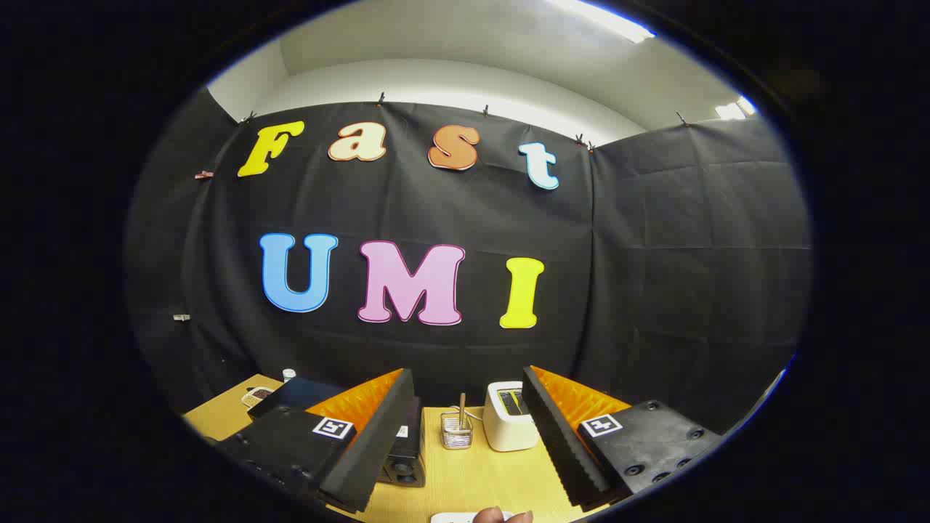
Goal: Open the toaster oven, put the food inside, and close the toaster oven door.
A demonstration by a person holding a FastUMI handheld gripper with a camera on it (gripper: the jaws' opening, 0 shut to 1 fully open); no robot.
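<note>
Nearest my lens I see the gripper (468, 436), its two ridged fingers (370, 443) spread wide apart with nothing between them, each mount carrying a small square black-and-white marker (333, 428). Just below the gap a person's fingertips (503, 516) rest on the edge of a flat white object (458, 517), too little of which shows for me to tell what it is. Under all of this I see a pale yellow wooden tabletop (465, 479). Ahead of the fingers, between them, stands a small clear wire-framed holder (456, 430) with a thin stick upright in it, and just beside it a white boxy toaster (508, 415) with slots on top. A dark, black-bodied toaster oven (403, 454) sits mostly hidden behind one finger; I cannot tell whether its door is open. Beyond that finger I make out a small dish of something dark (258, 394) and a little white-capped bottle (288, 375), near the black cloth wall (654, 276).
</note>
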